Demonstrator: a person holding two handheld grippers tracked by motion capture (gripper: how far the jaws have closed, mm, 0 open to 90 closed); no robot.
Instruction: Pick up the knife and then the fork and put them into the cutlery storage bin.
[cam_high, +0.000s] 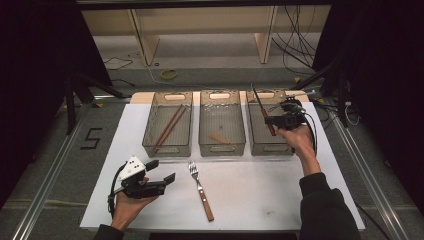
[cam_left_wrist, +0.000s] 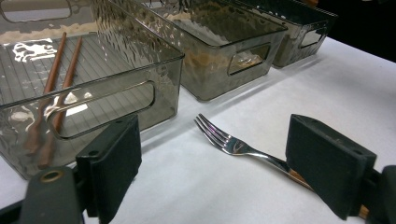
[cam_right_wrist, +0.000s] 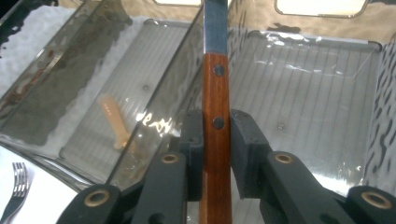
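Observation:
My right gripper (cam_high: 274, 121) is shut on a knife (cam_high: 263, 112) with a red-brown wooden handle, held over the rightmost clear bin (cam_high: 272, 150). In the right gripper view both pads clamp the handle (cam_right_wrist: 216, 88), and the blade points up and away above the bin's ribbed floor (cam_right_wrist: 308, 107). My left gripper (cam_high: 162, 171) rests open at the table's front left. A wooden-handled fork (cam_high: 200, 190) lies just to its right. In the left gripper view the fork (cam_left_wrist: 229, 143) lies between the wide-apart jaws, untouched.
Three clear bins stand in a row on the white mat (cam_high: 260, 190). The left bin (cam_high: 167, 150) holds two brown chopsticks (cam_high: 170, 125). The middle bin (cam_high: 222, 148) holds a small pale wooden piece (cam_high: 219, 137). Cables lie on the floor beyond the table.

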